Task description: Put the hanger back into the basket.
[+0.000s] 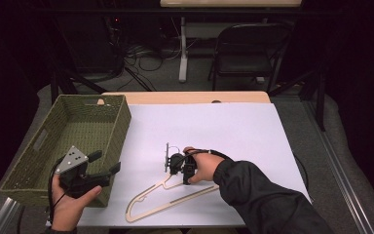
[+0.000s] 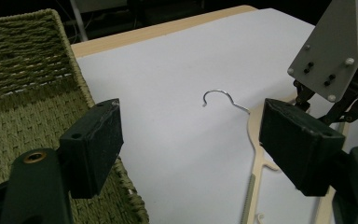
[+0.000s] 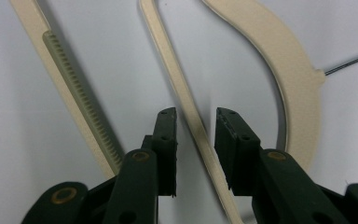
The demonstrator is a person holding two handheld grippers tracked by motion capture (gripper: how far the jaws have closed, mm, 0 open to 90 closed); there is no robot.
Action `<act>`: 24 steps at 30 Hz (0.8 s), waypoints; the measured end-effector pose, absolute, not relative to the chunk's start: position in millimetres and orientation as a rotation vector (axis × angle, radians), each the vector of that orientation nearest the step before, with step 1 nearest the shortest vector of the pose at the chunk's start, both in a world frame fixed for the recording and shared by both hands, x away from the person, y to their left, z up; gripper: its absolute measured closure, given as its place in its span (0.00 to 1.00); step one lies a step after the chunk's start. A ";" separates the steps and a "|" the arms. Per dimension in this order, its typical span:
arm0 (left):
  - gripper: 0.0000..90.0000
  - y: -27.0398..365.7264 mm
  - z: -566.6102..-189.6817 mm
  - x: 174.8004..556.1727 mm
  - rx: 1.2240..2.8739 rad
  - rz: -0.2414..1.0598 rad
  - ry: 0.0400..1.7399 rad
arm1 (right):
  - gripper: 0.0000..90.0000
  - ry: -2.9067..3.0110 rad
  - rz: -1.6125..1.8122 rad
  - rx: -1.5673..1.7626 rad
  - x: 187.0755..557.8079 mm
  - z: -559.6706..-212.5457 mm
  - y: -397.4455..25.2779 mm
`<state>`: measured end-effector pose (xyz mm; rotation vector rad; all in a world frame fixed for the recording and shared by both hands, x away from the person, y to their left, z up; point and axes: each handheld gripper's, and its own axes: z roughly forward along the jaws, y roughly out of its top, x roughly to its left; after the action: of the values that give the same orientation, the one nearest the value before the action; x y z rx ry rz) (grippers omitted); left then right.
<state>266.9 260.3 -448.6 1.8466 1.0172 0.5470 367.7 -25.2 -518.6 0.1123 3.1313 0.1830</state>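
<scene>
A pale wooden hanger (image 1: pixel 165 201) with a wire hook (image 1: pixel 167 151) lies flat on the white sheet (image 1: pixel 224 131). My right gripper (image 1: pixel 186 180) points down over its upper arm. In the right gripper view the gripper (image 3: pixel 196 116) is open, its jaws straddling the hanger's thin inner bar (image 3: pixel 168 60) with a small gap on each side. The ribbed bar (image 3: pixel 74 88) runs to the left of the jaws. My left gripper (image 1: pixel 105 162) hovers open and empty above the near right corner of the green woven basket (image 1: pixel 121 122). From the left gripper (image 2: pixel 191 135) I see the hook (image 2: pixel 219 93) ahead.
The basket (image 2: pixel 23 93) stands empty at the table's left side. The wooden table edge (image 1: pixel 185 96) shows beyond the sheet. A folding chair (image 1: pixel 246 48) and cables sit on the floor behind. The right gripper's grey plate (image 2: pixel 328 51) is close at the left gripper's right.
</scene>
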 end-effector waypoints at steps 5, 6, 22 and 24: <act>0.24 254.9 -450.2 267.3 1.864 0.536 1.001 | 0.79 3.128 0.156 0.095 366.9 -521.0 -25.3; 0.24 254.1 -450.4 267.4 1.867 0.534 1.000 | 0.80 3.127 0.154 0.095 367.1 -521.2 -25.5; 0.24 243.3 -455.5 269.4 1.893 0.507 0.980 | 0.82 3.117 0.103 0.051 368.2 -527.2 -25.4; 0.24 242.7 -455.9 269.5 1.895 0.505 0.979 | 0.85 3.115 0.105 0.044 368.6 -527.0 -25.7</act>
<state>269.5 242.7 -455.9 1.8952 0.9791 0.5046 368.6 -25.7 -527.0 0.0441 3.1151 0.1055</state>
